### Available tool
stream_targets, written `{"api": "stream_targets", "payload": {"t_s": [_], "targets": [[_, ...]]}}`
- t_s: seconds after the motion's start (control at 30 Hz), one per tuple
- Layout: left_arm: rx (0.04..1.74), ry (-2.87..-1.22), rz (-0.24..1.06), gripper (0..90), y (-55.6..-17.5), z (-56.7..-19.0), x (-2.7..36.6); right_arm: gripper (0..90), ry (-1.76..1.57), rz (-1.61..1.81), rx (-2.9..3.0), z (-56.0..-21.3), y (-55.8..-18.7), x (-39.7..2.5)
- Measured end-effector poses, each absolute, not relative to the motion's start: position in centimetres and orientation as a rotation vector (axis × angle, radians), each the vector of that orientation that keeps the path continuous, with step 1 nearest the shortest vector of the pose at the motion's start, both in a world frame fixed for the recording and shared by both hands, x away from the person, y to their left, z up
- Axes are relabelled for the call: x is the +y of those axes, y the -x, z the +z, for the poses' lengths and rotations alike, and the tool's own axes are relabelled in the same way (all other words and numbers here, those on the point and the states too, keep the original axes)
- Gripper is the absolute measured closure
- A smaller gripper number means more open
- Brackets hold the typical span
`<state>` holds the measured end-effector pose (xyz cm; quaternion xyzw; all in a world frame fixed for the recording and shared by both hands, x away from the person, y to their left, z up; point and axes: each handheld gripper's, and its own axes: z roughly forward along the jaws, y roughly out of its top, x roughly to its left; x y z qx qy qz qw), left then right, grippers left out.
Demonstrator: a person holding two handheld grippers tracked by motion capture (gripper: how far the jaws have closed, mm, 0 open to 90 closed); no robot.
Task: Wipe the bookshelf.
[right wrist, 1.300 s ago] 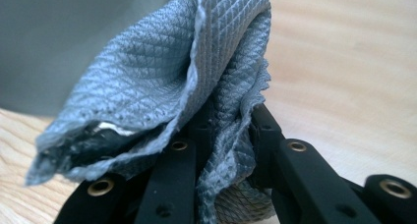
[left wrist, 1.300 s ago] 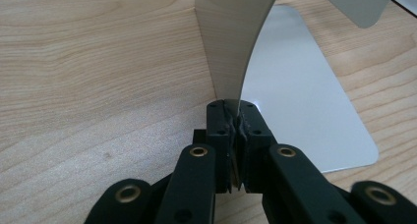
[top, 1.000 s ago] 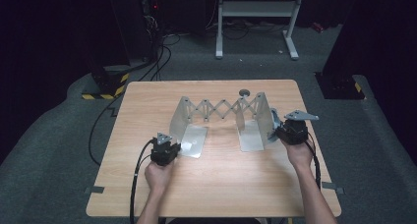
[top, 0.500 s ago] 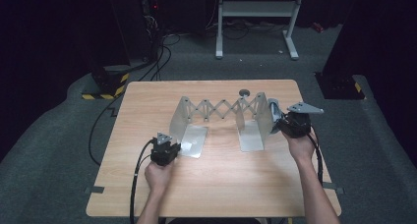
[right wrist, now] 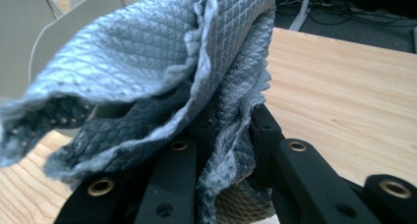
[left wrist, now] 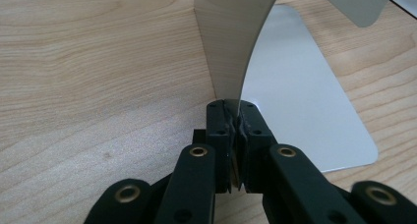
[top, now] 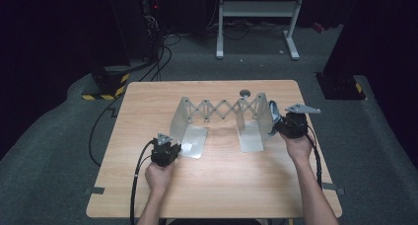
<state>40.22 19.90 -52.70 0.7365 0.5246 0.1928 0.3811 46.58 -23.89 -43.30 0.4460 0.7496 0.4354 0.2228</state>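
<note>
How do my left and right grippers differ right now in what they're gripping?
The left gripper pinches a thin rigid edge of the metal rack; the right gripper clamps a soft, bunched grey cloth. The left sits at the rack's near left plate, the right by its right end. Both are shut.

- My left gripper pinches the metal stand's plate, and that plate runs off the top edge of the left gripper view, so its upper part is cut away.
- My grey cloth drapes over my right gripper, hiding the jaw tips and part of the stand behind it.
- The little dark knob on the table is too small to identify from the high view.
</note>
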Motion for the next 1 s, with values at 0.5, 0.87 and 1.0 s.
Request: {"api": "stream_targets", "payload": {"t_s": [0.5, 0.87, 1.0], "targets": [[1.336, -1.88, 0.493, 84.4, -40.2, -52.7, 19.9, 77.2, -1.27, 1.181, 2.13, -46.2, -46.2, -23.2], [1.335, -1.881, 0.493, 84.3, -40.2, -52.7, 19.9, 77.2, -1.345, 1.122, 2.181, -49.7, -46.6, -23.0], [1.335, -1.881, 0.494, 84.3, -40.2, -52.7, 19.9, 77.2, -1.375, 1.09, 2.206, -50.8, -47.0, -22.9]]}}
